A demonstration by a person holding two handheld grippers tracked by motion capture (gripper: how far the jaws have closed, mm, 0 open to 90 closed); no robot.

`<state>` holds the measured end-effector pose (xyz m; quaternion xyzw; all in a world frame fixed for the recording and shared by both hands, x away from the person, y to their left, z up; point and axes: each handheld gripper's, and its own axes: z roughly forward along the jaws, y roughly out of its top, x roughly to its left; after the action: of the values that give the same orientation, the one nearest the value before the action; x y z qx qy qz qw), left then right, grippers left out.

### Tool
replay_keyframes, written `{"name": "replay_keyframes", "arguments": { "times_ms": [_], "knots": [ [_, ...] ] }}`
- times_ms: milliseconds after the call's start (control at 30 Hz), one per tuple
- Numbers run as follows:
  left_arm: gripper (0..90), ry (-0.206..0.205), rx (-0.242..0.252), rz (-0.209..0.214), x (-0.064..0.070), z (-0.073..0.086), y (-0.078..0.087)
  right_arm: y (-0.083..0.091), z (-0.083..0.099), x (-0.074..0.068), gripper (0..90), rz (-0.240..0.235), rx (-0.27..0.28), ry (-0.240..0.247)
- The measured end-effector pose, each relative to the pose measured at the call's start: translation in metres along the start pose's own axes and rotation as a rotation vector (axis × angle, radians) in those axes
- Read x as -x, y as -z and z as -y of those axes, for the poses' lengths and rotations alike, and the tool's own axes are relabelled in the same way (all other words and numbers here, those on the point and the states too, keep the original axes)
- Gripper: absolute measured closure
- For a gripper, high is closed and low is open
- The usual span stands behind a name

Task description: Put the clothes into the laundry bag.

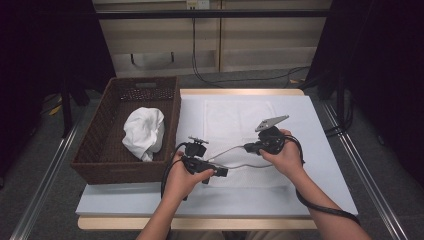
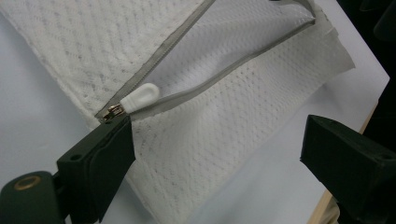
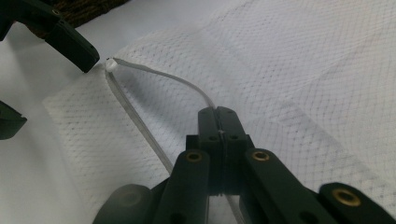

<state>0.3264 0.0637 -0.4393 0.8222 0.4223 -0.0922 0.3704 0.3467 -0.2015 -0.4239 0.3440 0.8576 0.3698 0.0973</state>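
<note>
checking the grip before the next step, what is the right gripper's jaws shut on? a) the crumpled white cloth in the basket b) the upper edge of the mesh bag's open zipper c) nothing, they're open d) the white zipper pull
b: in the right gripper view the right gripper has its jaws pressed together on the raised zipper edge of the white mesh bag, while the zipper pull lies by the open left gripper.

No readable text, label, brand, number or sign appears anywhere: not on the white mesh bag [image 1: 240,125], the wicker basket [image 1: 100,150], or the table [image 1: 320,145].
</note>
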Motion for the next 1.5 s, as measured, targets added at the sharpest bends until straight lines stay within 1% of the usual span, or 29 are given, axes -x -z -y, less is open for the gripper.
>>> {"name": "replay_keyframes", "arguments": {
  "times_ms": [33,67,100,133,167,200,267,333,367,400,567,667,700,767,800,833,867,933,1000,1033,1067,1100,1133,1167,1200,1233,1367,1433,1500],
  "knots": [
    [9.3,0.000,0.001,-0.001,0.001,-0.001,0.001,0.001,-0.001,-0.001,90.0,0.002,0.004,-0.004],
    [9.1,-0.004,0.006,-0.005,0.002,-0.002,0.001,0.001,-0.002,-0.001,90.0,0.001,0.006,0.003],
    [8.7,-0.005,0.010,0.002,0.003,-0.002,0.003,0.002,-0.003,-0.001,90.0,0.012,0.006,0.002],
    [8.8,-0.001,0.016,0.005,0.004,-0.003,0.003,0.002,-0.003,-0.001,90.0,-0.001,0.011,0.007],
    [8.7,-0.002,0.016,0.008,0.005,-0.004,0.004,0.003,-0.004,-0.001,90.0,0.002,0.014,0.004],
    [8.5,-0.016,0.003,0.007,0.005,-0.004,0.005,0.005,-0.005,-0.002,90.0,0.009,0.017,0.004],
    [8.2,-0.024,0.000,-0.001,0.006,-0.006,0.006,0.007,-0.007,-0.002,90.0,0.015,0.019,0.009],
    [8.2,-0.025,0.004,0.000,0.007,-0.009,0.008,0.010,-0.009,-0.002,90.0,0.012,0.024,0.012],
    [8.2,-0.018,0.013,-0.002,0.008,-0.009,0.008,0.012,-0.010,-0.002,90.0,0.019,0.025,0.007],
    [8.2,-0.031,0.007,-0.004,0.008,-0.011,0.010,0.012,-0.011,-0.002,90.0,0.016,0.032,0.012],
    [8.3,-0.035,0.001,-0.008,0.009,-0.017,0.011,0.017,-0.013,-0.002,90.0,0.026,0.039,0.010],
    [8.4,-0.041,-0.005,0.000,0.009,-0.022,0.013,0.020,-0.013,-0.002,90.0,0.028,0.047,0.014],
    [8.3,-0.042,-0.003,-0.003,0.009,-0.023,0.012,0.021,-0.013,-0.001,90.0,0.018,0.050,0.015],
    [8.3,-0.053,-0.016,-0.004,0.010,-0.026,0.013,0.021,-0.014,-0.001,90.0,0.029,0.049,0.016],
    [8.4,-0.048,-0.013,-0.005,0.011,-0.028,0.013,0.022,-0.015,-0.001,90.0,0.023,0.049,0.011],
    [8.4,-0.053,-0.022,-0.004,0.011,-0.029,0.014,0.022,-0.015,-0.001,90.0,0.023,0.055,0.018],
    [8.4,-0.064,-0.022,-0.008,0.011,-0.030,0.015,0.022,-0.016,-0.001,90.0,0.023,0.056,0.018],
    [8.4,-0.061,-0.018,-0.009,0.011,-0.033,0.017,0.023,-0.017,-0.002,90.0,0.032,0.056,0.015],
    [8.3,-0.060,-0.013,-0.008,0.012,-0.036,0.019,0.023,-0.019,0.000,90.0,0.030,0.058,0.017],
    [8.3,-0.063,-0.013,-0.005,0.012,-0.037,0.019,0.024,-0.020,0.000,90.0,0.025,0.061,0.014],
    [8.3,-0.068,-0.018,0.002,0.011,-0.039,0.020,0.025,-0.020,0.001,90.0,0.035,0.059,0.014],
    [8.3,-0.065,-0.018,-0.002,0.011,-0.040,0.021,0.026,-0.021,0.002,90.0,0.029,0.062,0.010],
    [8.3,-0.069,-0.016,-0.008,0.011,-0.041,0.022,0.026,-0.022,0.002,90.0,0.035,0.062,0.006],
    [8.3,-0.070,-0.018,-0.003,0.011,-0.042,0.023,0.027,-0.023,0.003,90.0,0.029,0.064,0.002],
    [8.3,-0.060,-0.012,0.000,0.011,-0.043,0.024,0.026,-0.023,0.004,90.0,0.029,0.063,0.003],
    [8.3,-0.073,-0.018,-0.002,0.010,-0.045,0.025,0.026,-0.024,0.005,90.0,0.033,0.062,-0.003],
    [8.3,-0.071,-0.018,-0.008,0.010,-0.050,0.029,0.023,-0.025,0.007,90.0,0.024,0.051,-0.007],
    [8.3,-0.086,-0.023,-0.012,0.008,-0.053,0.032,0.022,-0.026,0.007,90.0,0.021,0.054,-0.009],
    [8.2,-0.090,-0.021,-0.010,0.008,-0.055,0.035,0.020,-0.028,0.007,90.0,0.027,0.056,-0.007]
  ]
}}
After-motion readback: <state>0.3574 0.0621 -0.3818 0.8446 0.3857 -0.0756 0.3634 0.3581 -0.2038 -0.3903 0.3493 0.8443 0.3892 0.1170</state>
